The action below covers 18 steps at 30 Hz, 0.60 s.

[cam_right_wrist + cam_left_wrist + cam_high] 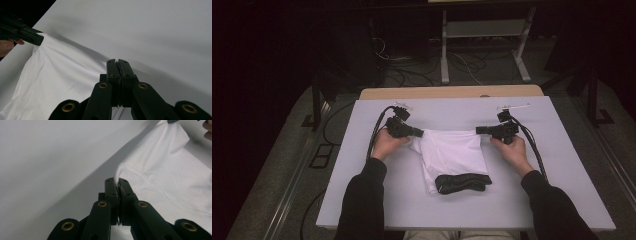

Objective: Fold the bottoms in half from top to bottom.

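White garment lies on a pale table, dark room around

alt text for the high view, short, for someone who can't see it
Two hand-held grippers, left gripper and right gripper, each pinch a top corner of a white garment stretched between them on a pale table. A black folded item lies on the garment's near edge.

Bare pale-grey desk surface lies open left, right and beyond the stretched white cloth garment. A black fabric piece occupies its near edge.
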Available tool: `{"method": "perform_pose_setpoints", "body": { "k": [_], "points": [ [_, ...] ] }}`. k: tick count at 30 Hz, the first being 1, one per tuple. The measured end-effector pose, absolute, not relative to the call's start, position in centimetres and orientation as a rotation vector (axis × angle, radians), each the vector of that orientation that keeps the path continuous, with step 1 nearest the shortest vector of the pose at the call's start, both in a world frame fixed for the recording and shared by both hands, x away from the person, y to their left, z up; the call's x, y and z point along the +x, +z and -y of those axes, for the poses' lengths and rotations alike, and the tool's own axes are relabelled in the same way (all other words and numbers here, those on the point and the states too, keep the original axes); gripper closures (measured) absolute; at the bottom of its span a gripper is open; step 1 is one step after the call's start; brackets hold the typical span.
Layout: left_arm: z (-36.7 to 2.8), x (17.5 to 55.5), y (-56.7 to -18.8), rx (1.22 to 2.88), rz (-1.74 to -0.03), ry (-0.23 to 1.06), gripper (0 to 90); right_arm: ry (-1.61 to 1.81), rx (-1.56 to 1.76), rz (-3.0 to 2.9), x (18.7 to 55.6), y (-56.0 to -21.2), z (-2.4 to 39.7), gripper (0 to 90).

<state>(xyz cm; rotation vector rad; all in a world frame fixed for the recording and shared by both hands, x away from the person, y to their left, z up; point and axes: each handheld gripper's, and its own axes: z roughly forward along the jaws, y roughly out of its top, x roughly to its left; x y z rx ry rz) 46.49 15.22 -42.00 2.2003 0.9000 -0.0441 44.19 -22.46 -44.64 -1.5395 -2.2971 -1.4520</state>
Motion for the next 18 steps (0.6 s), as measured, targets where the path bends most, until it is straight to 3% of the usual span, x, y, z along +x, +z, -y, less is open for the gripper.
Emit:
{"method": "perform_pose_setpoints", "body": {
  "k": [18],
  "points": [
    [-15.0, 50.0, -41.6, 2.128, -0.971, 0.100, 86.5, -1.533, -1.635, 2.239, 47.6, -43.6, 21.9, 86.9]
  ]
}}
